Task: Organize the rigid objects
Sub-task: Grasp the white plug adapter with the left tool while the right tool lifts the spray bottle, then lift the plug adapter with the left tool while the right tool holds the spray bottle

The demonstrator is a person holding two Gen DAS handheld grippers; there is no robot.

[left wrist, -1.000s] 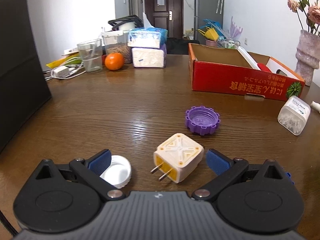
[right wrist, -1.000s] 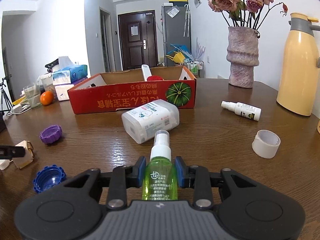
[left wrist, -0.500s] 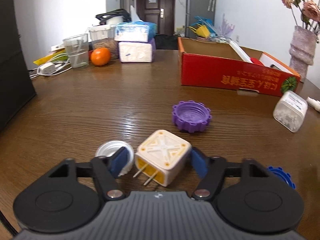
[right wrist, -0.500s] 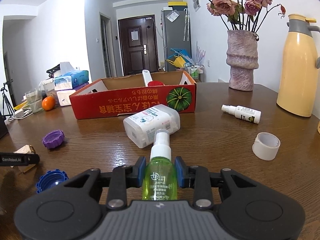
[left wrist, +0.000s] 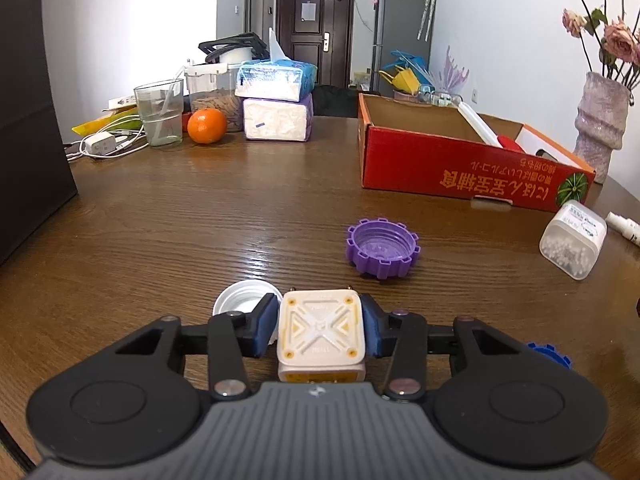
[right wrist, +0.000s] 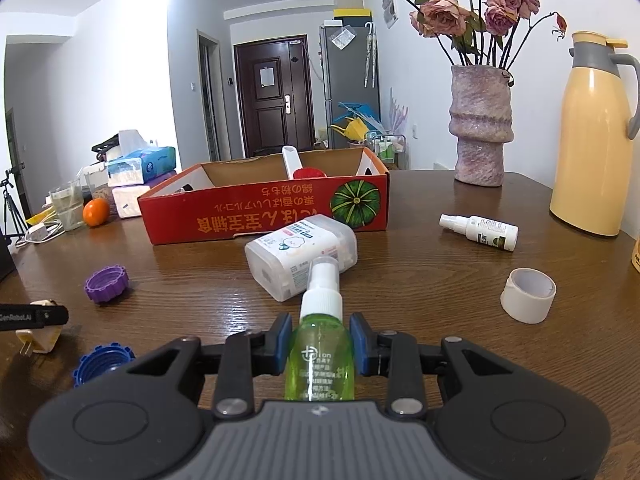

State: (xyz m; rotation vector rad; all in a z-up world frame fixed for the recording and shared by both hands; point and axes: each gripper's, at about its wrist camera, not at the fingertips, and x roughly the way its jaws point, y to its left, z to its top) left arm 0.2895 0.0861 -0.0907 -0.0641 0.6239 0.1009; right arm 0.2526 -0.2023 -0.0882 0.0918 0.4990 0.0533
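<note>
My left gripper [left wrist: 321, 330] has just been closing; its blue pads now clamp the cream plug adapter [left wrist: 321, 330], embossed X on top, low over the wooden table [left wrist: 200, 220]. My right gripper [right wrist: 319, 344] is pinched shut on the green spray bottle [right wrist: 319, 360], white nozzle forward, label reading roughly "ion". Right view shows "GenRobot.AI" on the left gripper's finger, plus a white spray bottle [right wrist: 480, 232], tape roll [right wrist: 528, 294] and yellow thermos [right wrist: 590, 152]. Only the left view shows the white cap [left wrist: 244, 298] just beside the left pad. Both show the purple cap [left wrist: 381, 249], blue cap [right wrist: 102, 362], clear tub [right wrist: 300, 258] and red box [right wrist: 264, 210] with mirrored-looking script.
</note>
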